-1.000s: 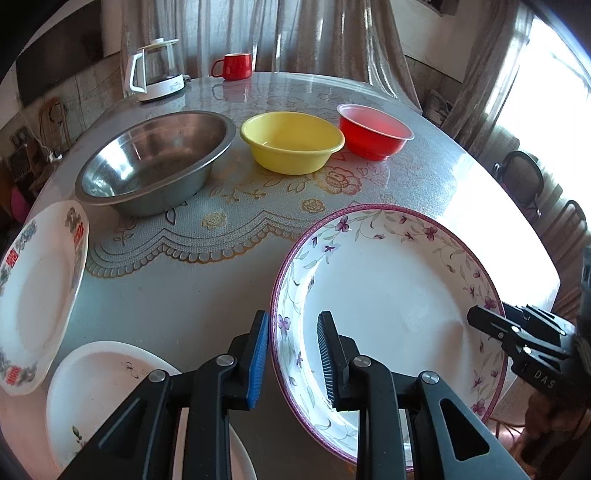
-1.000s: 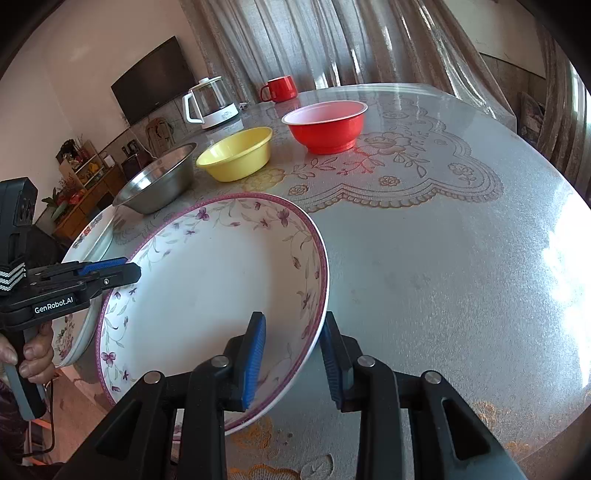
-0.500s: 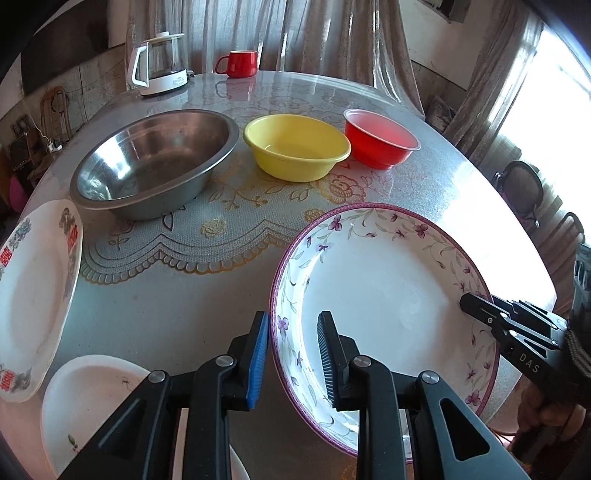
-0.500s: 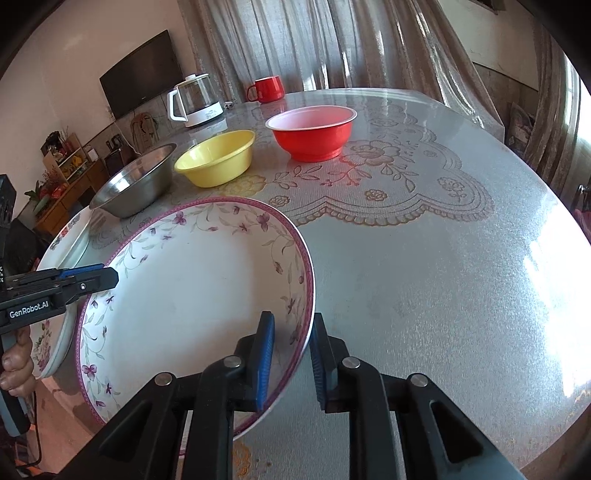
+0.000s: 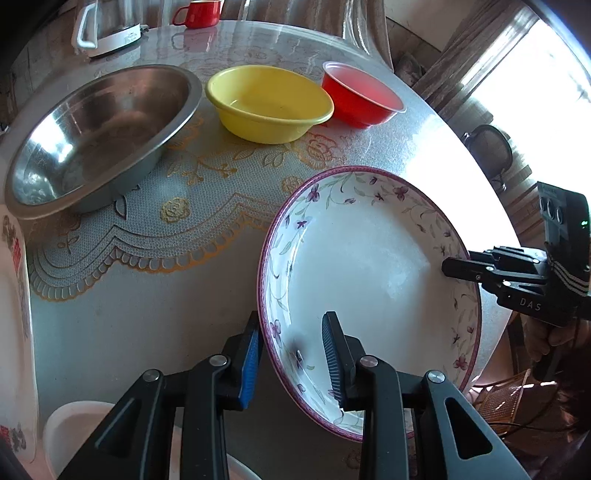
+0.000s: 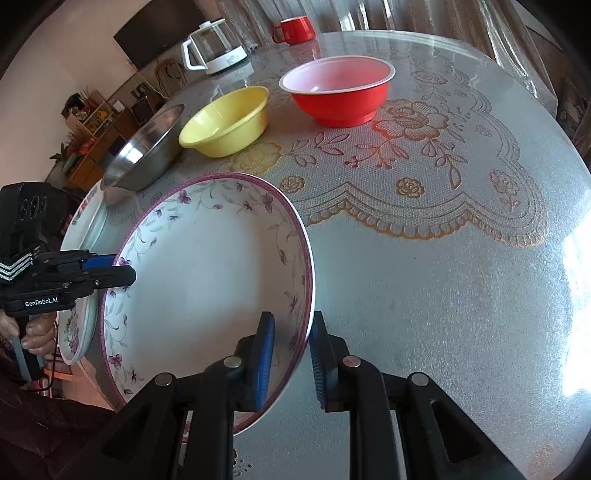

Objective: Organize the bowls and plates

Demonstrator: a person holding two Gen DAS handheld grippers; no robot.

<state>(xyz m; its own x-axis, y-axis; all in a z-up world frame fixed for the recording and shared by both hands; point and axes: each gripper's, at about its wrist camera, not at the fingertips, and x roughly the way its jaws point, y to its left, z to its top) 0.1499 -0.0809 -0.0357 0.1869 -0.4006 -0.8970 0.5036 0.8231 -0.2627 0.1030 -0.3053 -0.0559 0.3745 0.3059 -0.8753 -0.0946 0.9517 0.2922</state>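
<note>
The flowered plate (image 5: pixel 369 266) (image 6: pixel 207 273), white with a purple rim, is tilted up off the table (image 5: pixel 147 295) (image 6: pixel 443 280) near its front edge, held from two sides. The left gripper (image 5: pixel 291 354) straddles the plate's near rim, one finger outside and one inside; both pads look close to the rim, but I cannot tell whether they press it. The right gripper (image 6: pixel 291 354) straddles the opposite rim the same way, its jaws narrowly apart around the edge, and again contact is unclear. In the left view the right gripper (image 5: pixel 448 266) reaches in from the side with its tip over the plate's inner wall; in the right view the left gripper (image 6: pixel 127 271) meets the far rim. Behind the plate, on the lace-patterned cloth, stand a steel bowl (image 5: pixel 99 136) (image 6: pixel 147 151), a yellow bowl (image 5: pixel 269 103) (image 6: pixel 227 123) and a red bowl (image 5: pixel 360 98) (image 6: pixel 338 90) in a row, all apart from one another. Farther back are a kettle (image 5: pixel 107 26) (image 6: pixel 216 46) and a red mug (image 5: pixel 199 13) (image 6: pixel 295 29). Two more plates lie at the table's left edge: a patterned one (image 5: pixel 13 295) (image 6: pixel 86 218) and a plain white one (image 5: pixel 77 432).
</note>
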